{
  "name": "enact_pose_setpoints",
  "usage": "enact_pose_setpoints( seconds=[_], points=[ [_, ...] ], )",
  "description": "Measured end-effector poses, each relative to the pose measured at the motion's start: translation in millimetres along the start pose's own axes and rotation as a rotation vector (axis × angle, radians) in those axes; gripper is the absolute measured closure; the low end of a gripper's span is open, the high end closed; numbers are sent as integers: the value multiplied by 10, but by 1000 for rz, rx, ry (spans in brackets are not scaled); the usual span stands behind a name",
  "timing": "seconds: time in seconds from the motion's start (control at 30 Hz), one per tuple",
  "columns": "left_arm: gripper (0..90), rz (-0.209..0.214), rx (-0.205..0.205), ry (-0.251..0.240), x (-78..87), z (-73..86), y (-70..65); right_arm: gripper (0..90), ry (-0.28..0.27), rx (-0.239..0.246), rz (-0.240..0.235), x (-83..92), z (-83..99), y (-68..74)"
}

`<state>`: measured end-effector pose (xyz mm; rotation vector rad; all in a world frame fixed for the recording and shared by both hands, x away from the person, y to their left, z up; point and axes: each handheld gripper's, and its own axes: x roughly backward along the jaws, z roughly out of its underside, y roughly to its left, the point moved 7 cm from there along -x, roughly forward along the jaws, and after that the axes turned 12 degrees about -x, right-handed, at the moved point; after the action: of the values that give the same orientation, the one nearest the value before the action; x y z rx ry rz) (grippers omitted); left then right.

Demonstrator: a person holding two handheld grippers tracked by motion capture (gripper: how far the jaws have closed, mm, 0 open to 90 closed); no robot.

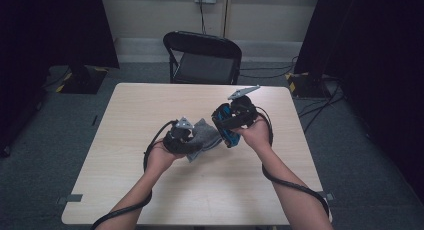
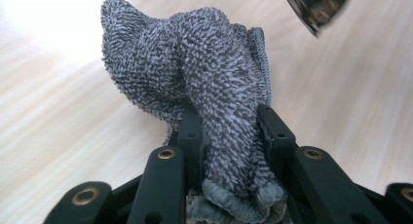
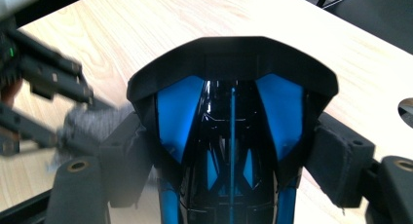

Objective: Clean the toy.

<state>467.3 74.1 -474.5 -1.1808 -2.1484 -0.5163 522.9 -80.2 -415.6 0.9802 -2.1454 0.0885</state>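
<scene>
One grey cloth [image 1: 205, 135] is here, bunched up. One black and blue object [image 1: 231, 121] with shiny panels is also here. Two grippers are in use, the left gripper [image 1: 187, 138] and the right gripper [image 1: 235, 115], one in each of the person's two hands. One wooden surface [image 1: 150, 105] carries the work. One black folding chair [image 1: 202, 57] stands behind it.

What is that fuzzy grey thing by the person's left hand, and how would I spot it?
Start at the pale wooden table with the black folding chair behind it. Near its middle, the left claw is shut on a grey cloth. It is soft, nubbly terry, unlike the glossy black-and-blue object in the right claw.
</scene>
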Motion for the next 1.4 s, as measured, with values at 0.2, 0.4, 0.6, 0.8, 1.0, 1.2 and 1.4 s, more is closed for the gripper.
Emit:
enact_pose_setpoints(
  seconds=[0.2, 0.4, 0.6, 0.8, 1.0, 1.2, 1.4],
  points=[
    [686, -33, 8, -7, 84, -61, 120, 256, 8, -5, -11, -26, 77, -6],
    [686, -59, 6, -14, 166, -164, 216, 256, 10, -3, -10, -25, 156, -18],
    [686, -66, 9, -42, 210, -292, 254, 256, 14, -9, -18, -33, 219, -35],
    [687, -75, 10, -49, 199, -366, 270, 256, 17, -10, -23, -53, 277, -29],
    [690, -70, 5, -53, 188, -423, 237, 256, 29, -5, -20, -92, 337, -31],
    [691, -51, -4, -57, 137, -436, 160, 256, 30, -10, -18, -124, 365, -34],
    [690, -34, -14, -58, 86, -444, 104, 256, 34, -6, -16, -146, 368, -19]
  ],
)
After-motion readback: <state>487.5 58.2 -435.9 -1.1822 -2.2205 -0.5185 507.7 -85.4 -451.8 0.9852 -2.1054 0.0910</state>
